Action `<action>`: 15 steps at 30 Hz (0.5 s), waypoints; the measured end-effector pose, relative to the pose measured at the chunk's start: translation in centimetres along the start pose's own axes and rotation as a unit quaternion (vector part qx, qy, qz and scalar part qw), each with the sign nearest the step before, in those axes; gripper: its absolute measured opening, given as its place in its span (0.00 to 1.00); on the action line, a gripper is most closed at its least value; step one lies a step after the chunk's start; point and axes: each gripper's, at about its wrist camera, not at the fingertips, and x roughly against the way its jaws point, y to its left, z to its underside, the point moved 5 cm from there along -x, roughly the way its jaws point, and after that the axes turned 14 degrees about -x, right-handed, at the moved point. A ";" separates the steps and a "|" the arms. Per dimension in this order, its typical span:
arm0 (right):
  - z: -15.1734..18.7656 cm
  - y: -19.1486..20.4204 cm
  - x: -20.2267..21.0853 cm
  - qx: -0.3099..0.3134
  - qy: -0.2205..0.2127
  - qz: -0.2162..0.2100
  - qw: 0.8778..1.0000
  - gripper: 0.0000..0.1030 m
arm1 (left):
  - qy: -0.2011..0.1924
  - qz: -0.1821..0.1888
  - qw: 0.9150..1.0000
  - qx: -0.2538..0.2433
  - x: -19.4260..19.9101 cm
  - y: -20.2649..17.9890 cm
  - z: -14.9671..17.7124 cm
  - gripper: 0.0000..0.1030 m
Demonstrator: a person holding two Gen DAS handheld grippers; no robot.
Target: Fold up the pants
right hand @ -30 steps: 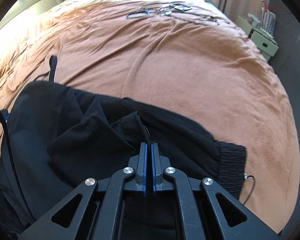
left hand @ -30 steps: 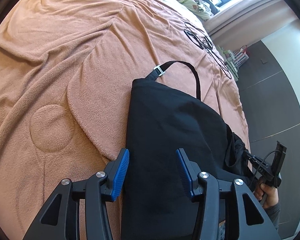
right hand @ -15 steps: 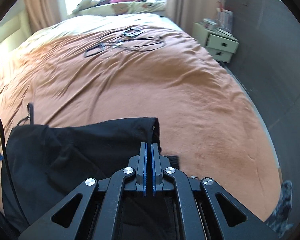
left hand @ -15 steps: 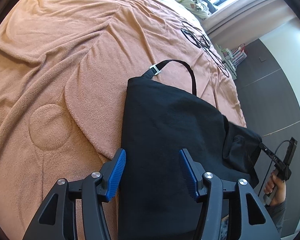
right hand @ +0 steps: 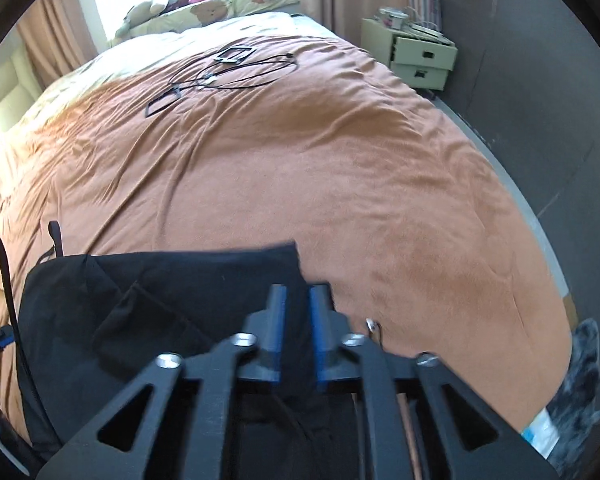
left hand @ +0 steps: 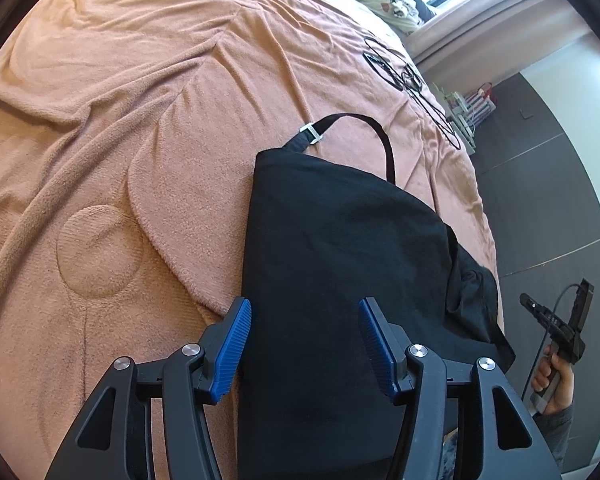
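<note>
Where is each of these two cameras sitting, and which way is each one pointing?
Left wrist view: sits on the left gripper, looking down along its open blue fingers at the black pants on the orange blanket; the person's right hand shows at the right edge.
Right wrist view: sits on the right gripper, facing up the bed toward the nightstand; its jaws have just been opening, with pants fabric between them.
Shared: pants, blanket, black cables.
</note>
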 end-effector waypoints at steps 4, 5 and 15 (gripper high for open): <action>1.4 -2.5 2.0 -0.030 -0.004 -0.030 0.999 0.45 | -0.001 0.001 1.000 -0.002 0.0 -0.2 0.1 0.57; 1.6 -3.0 2.2 -0.036 -0.002 -0.034 0.999 0.45 | -0.001 0.001 1.000 -0.002 0.0 -0.2 0.2 0.57; 6.0 -8.0 5.5 -0.112 0.004 -0.080 0.990 0.45 | 0.003 0.000 1.000 -0.006 0.0 -0.3 0.5 0.57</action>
